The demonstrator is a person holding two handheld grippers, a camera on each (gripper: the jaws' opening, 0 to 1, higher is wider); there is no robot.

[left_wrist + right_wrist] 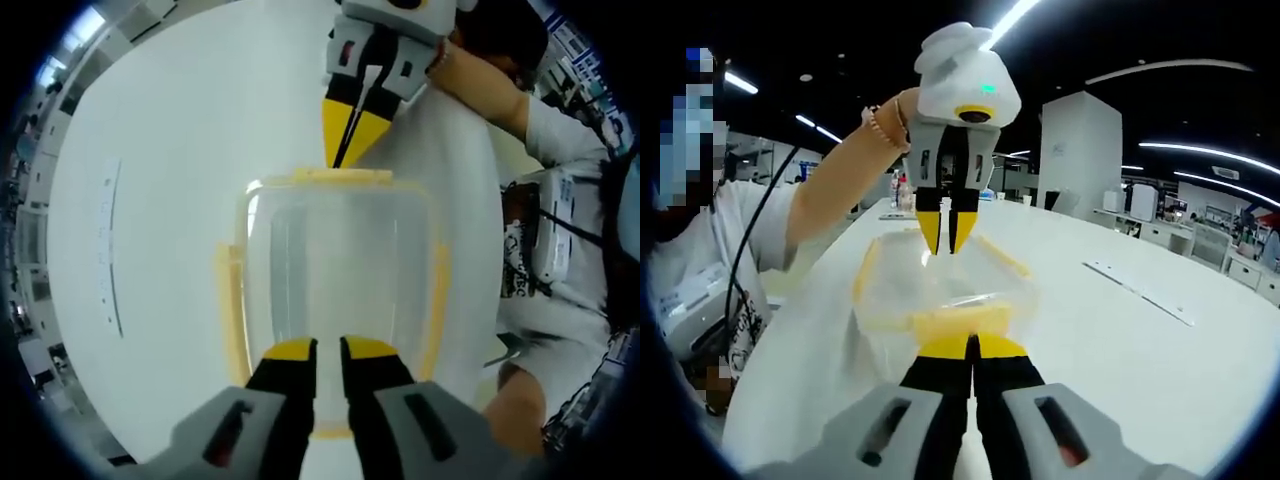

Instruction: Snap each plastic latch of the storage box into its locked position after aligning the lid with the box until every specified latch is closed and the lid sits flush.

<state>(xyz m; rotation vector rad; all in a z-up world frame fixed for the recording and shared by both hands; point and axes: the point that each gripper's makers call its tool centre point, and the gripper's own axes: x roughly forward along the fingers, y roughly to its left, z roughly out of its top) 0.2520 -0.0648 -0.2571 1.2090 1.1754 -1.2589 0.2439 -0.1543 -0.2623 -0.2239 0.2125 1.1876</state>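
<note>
So we've got the box (pixel 340 275) sitting on the white table (pixel 160 200), clear plastic with the lid (pixel 340 240) on top and yellow latches around the rim. In the left gripper view our left tool (pixel 328 347) comes up from the bottom with its yellow-tipped jaws nearly together, just a thin gap between them, hovering right over the near edge of the lid; we can't tell if the tips actually touch it, and it isn't holding anything. Across the box, the right tool (pixel 347 140) points down at the far latch (pixel 342 177), jaws pinched almost closed, tips right at the latch's edge. The side latches (pixel 230 310) run along the left and right of the box, and they look like they lie against the walls, though the fisheye makes that hard to call. In the right gripper view it's the same setup from the other end: our right tool (pixel 971 347) sits low with the jaws practically shut, over the yellow latch (pixel 950 322) on its near side, and the left tool (pixel 947 232) hangs at the far end with its tips down at the lid. A person's arm (pixel 840 175) with a bracelet reaches in from the left there, holding that tool.
</note>
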